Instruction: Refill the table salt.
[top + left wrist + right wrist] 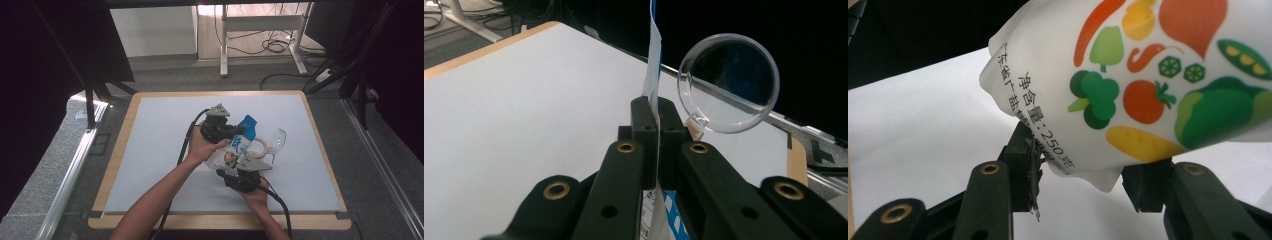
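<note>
1. Nearest the lens in the right gripper view, the right gripper [1080,182] has its black fingers [1020,167] clenched on the bottom corner of a white pouch [1148,75] printed with vegetables; the film bulges between the pads.
2. In the left gripper view the left gripper [657,130] fills the lower centre of the frame, its fingers [644,130] pressed tight on the pouch's thin blue-and-white top edge [653,60], which stands up edge-on between them.
3. From the high view, the pouch [234,150] is held off the table [150,150] just right of the frame's centre, stretched between the two grippers, left gripper [225,131] above it in the picture and right gripper [239,169] below it.
4. A clear plastic cup [276,141] lies on its side to the right of the pouch; its open mouth [728,82] faces the left gripper's camera at upper right.
5. Judged from this, both grips are set and the pouch is lifted. Opening it is left; I cannot tell whether the top edge is torn yet, since it shows only edge-on. Nothing appears inside the cup.
</note>
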